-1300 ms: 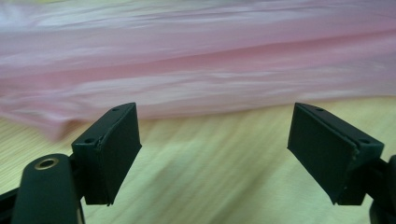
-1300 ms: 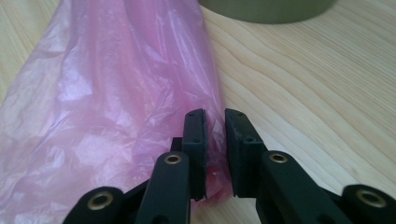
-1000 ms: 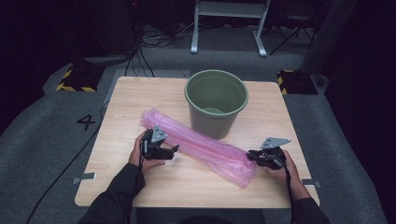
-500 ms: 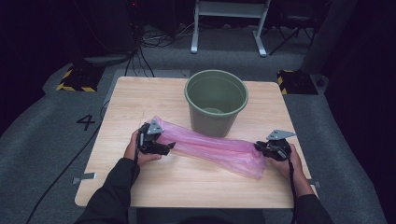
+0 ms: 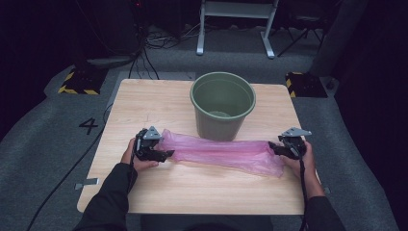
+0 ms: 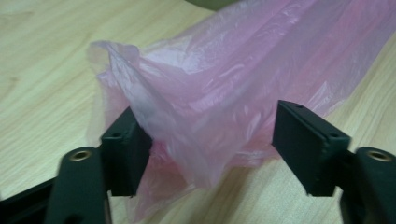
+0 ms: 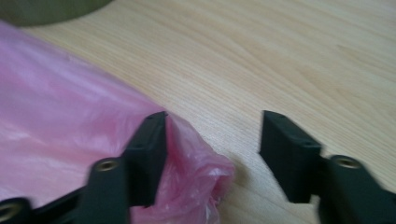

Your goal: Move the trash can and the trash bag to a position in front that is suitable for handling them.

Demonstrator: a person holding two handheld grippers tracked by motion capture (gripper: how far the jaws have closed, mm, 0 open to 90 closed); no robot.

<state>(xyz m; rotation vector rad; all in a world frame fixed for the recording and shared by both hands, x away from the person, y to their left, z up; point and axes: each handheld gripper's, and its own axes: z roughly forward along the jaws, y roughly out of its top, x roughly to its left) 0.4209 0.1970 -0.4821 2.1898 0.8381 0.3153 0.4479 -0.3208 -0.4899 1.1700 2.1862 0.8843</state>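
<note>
Both bag [image 5: 226, 151] ends between parted fingers [image 6: 125, 149]

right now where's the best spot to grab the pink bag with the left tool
Take the pink bag at its bunched near end, where the film stands up in a fold between the left tool's open jaws. Come in level along the table from the bag's left end: it lies stretched flat in front of the green bucket, so only that raised fold offers something to pinch.

A rectangular light wooden table [image 5: 144, 103] with rounded corners is seen. A round green plastic bucket [image 5: 222, 104] is stood near its far edge; a long crumpled pink plastic bag [image 5: 226, 153] is laid across its middle.
</note>
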